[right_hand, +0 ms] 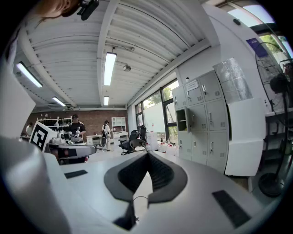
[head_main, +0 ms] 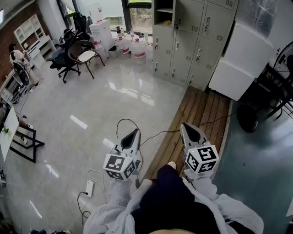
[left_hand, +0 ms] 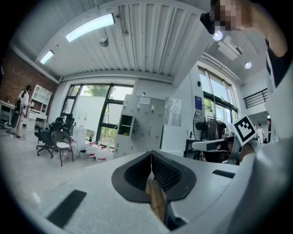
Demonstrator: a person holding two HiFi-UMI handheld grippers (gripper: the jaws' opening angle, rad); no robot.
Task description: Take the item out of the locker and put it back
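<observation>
The grey locker bank [head_main: 197, 41] stands across the room at the top of the head view. One upper-left compartment [head_main: 164, 11] is open, with a small yellowish item [head_main: 168, 21] on its shelf. My left gripper [head_main: 136, 131] and right gripper [head_main: 185, 124] are held side by side near my body, far from the lockers, pointing toward them. Both are shut with nothing between the jaws. The left gripper view shows its tips [left_hand: 151, 153] meeting, with the lockers [left_hand: 146, 125] beyond. The right gripper view shows closed tips [right_hand: 147, 153] and the open compartment [right_hand: 181, 119].
A wooden platform [head_main: 197, 119] leads to the lockers. A large white box [head_main: 238, 59] stands to their right, next to a fan [head_main: 284, 59]. Water jugs [head_main: 132, 45] and chairs [head_main: 80, 55] sit at the back left. Cables and a power strip [head_main: 89, 187] lie on the floor.
</observation>
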